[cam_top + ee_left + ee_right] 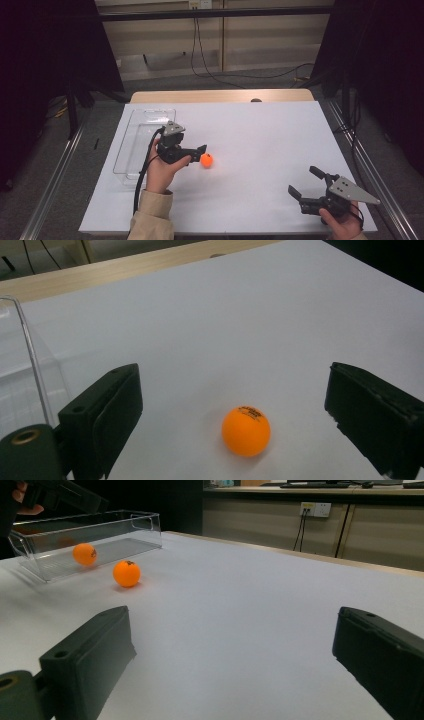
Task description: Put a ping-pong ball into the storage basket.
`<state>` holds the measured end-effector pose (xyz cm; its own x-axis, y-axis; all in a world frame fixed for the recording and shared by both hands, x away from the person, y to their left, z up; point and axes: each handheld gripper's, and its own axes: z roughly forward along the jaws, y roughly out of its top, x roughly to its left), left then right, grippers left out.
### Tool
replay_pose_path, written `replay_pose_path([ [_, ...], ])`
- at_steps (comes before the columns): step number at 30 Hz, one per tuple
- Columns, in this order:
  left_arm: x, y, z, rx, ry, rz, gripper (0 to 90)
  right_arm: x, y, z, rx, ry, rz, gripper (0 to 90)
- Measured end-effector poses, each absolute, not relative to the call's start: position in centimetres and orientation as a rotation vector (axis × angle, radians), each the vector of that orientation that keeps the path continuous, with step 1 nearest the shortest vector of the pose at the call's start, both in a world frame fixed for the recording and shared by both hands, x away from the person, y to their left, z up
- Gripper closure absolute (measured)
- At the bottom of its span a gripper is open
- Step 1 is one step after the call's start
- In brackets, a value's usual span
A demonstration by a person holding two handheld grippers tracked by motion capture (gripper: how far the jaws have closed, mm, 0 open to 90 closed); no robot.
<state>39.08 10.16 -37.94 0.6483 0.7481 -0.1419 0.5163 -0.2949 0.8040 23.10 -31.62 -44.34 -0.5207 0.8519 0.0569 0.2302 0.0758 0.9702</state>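
Note:
An orange ball [206, 160] lies on the white table top [260, 145], left of centre. My left gripper [198, 155] is held low just left of it, jaws pointing right at it. In the left gripper view the ball [246, 431] rests on the sheet between the two wide-apart black jaws of that gripper [235, 390], touching neither; the gripper is open. My right gripper [304, 181] rests near the front right corner, open and with nothing in it. From the right gripper view [230, 640] the ball [126, 573] lies far off at the upper left.
A clear plastic box [145, 120] lies along the table's left side, just behind my left hand. In the right gripper view its wall [100, 525] shows a second orange round shape [84, 554]; I cannot tell whether it is a reflection. The table's wooden far edge [220, 95] is exposed.

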Motion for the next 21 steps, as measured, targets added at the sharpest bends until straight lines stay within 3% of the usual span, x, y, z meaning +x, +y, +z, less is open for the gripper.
replay_pose_path([
  [21,39.31,9.26,-38.82,1.978,0.977,0.284,8.4,23.09,-31.66,-44.33,1.069,1.813,1.47,2.8],
])
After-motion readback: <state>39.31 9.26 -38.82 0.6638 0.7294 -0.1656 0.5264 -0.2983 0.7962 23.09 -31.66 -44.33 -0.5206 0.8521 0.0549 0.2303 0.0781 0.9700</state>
